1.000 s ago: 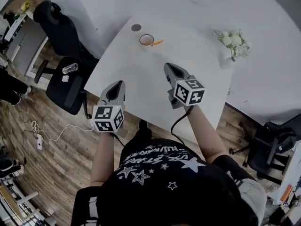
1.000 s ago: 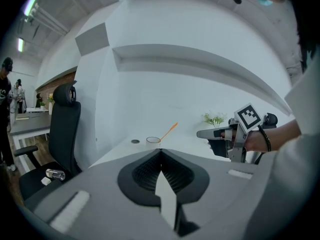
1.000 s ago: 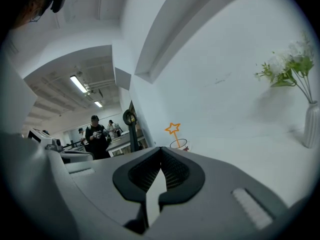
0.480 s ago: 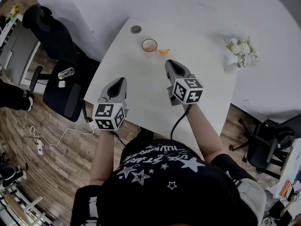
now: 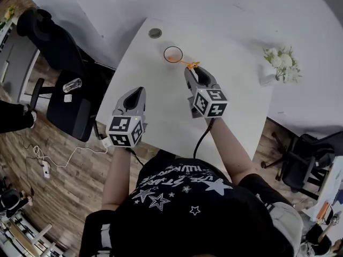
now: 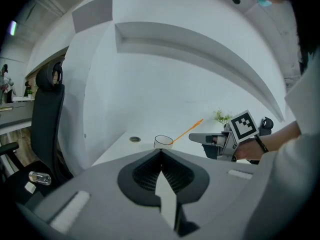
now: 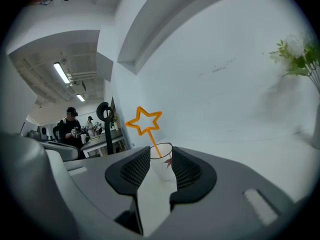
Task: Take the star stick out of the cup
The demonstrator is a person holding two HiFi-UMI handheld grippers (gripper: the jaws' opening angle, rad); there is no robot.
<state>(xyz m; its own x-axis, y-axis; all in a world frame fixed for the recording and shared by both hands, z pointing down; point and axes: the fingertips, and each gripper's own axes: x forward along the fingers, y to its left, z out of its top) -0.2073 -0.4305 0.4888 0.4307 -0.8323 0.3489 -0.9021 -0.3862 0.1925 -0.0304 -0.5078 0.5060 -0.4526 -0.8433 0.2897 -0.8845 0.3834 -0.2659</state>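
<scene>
Smooth, matt white across the counter (image 5: 161, 98), with only a faint sheen. Clear and glossy in the cup (image 7: 161, 166), glass or plastic, hard to say which. Thin orange plastic for the star stick (image 7: 153, 143), smooth and slightly shiny. Moulded grey plastic, matt, on the left gripper (image 6: 161, 151) and the right gripper (image 7: 161, 149). Finely ribbed black pads (image 7: 134, 170) inside, rubbery by the look. Crisp black-and-white print, matt, on the marker cube (image 5: 209, 101). Soft black cloth with white printed stars on the shirt (image 5: 182, 197). Wood-grain planks, low in sheen, on the floor (image 5: 59, 165). Dark matt upholstery on the office chair (image 5: 69, 108).
</scene>
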